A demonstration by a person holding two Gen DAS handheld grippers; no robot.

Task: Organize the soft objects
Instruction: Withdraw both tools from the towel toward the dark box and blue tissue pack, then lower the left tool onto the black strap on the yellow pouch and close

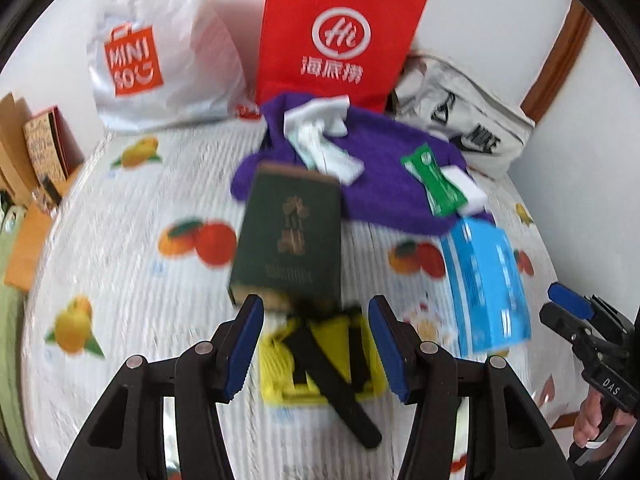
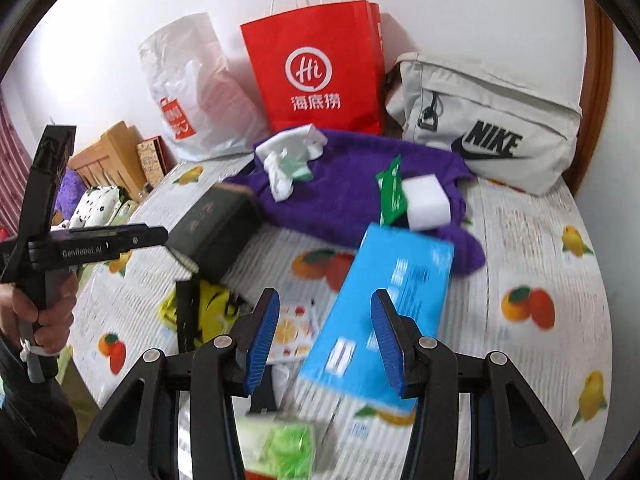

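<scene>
Green pack (image 2: 280,448) only in right view; both grippers (image 1: 316,344) (image 2: 326,340) spread, empty.

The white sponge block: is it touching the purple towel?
Touching. The right wrist view shows the white sponge block resting directly on the purple towel, beside the green packet.

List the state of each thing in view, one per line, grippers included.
left gripper: open, empty
right gripper: open, empty
red paper bag: upright against the wall
white Miniso bag: slumped against the wall
Nike bag: lying on its side
purple towel: crumpled
blue packet: lying flat
dark green box: lying flat
</scene>
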